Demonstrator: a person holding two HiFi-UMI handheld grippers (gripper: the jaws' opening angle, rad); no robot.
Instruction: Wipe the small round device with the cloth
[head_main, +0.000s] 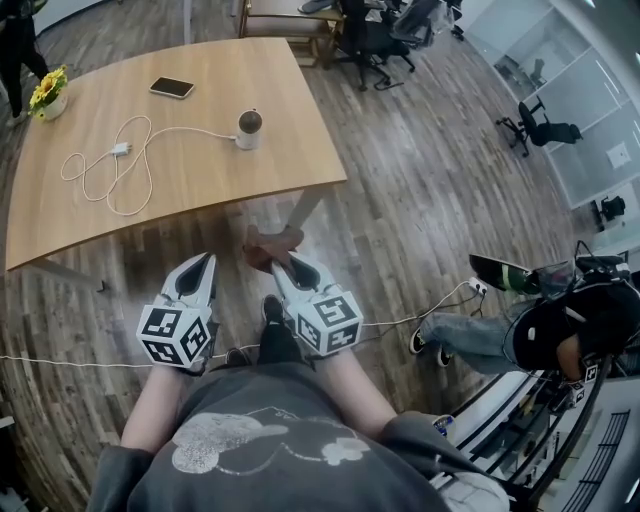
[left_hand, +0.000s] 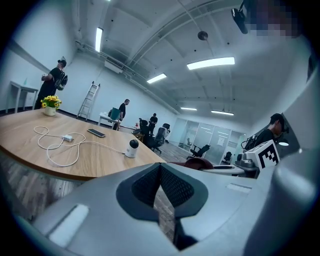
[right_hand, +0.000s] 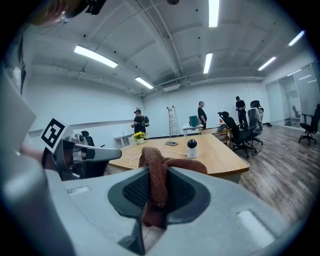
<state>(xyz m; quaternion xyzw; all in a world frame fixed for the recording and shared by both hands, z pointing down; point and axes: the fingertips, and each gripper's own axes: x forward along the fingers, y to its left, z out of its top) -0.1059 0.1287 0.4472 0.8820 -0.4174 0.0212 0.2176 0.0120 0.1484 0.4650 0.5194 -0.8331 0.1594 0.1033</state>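
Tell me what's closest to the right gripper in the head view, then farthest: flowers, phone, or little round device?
1. Small round device, on the table's near right part.
2. Phone, farther back on the table.
3. Flowers, at the far left corner.

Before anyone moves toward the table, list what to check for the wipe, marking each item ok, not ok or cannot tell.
1. Cloth clamped in right gripper: ok.
2. Left gripper shut and empty: ok.
3. Device upright on table: ok.
4. Device within reach: not ok, both grippers are short of the table.
5. Cable clear of device: not ok, it runs to it.
6. Where device is dirty: cannot tell.
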